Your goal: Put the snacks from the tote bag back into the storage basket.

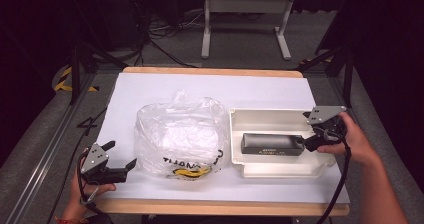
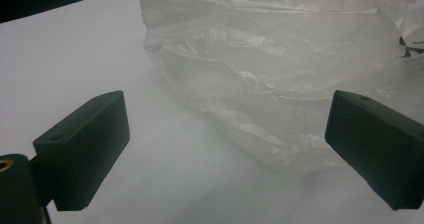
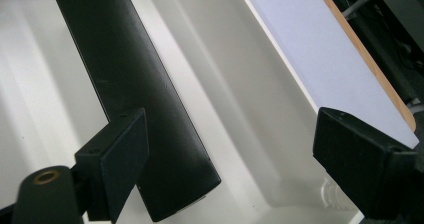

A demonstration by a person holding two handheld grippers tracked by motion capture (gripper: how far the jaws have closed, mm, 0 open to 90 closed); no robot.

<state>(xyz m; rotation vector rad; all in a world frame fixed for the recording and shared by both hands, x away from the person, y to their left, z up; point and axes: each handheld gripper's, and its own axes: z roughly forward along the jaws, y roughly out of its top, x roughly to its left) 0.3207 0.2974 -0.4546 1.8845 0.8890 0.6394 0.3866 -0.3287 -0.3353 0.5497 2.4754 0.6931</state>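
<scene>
The right gripper's (image 1: pixel 306 143) fingers (image 3: pixel 117 156) stand apart, pressing nothing, at the right end of a long, flat, matte black bar (image 1: pixel 272 144) lying in a shallow white tray (image 1: pixel 260 117) right of centre. The left gripper (image 1: pixel 121 158) is open beside a crumpled clear plastic bag (image 1: pixel 180 134). White tabletop (image 1: pixel 150 86); dim room, grey floor (image 1: pixel 45 134).

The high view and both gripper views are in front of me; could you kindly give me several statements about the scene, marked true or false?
1. The black bar lies in the white tray. True.
2. The right tongs clamp the bar. False: the jaws stand apart, the bar beside one of them.
3. The plastic bag sits inside the tray. False: it sits on the white table, beside the tray.
4. The left tongs are open, facing the bag. True.
</scene>
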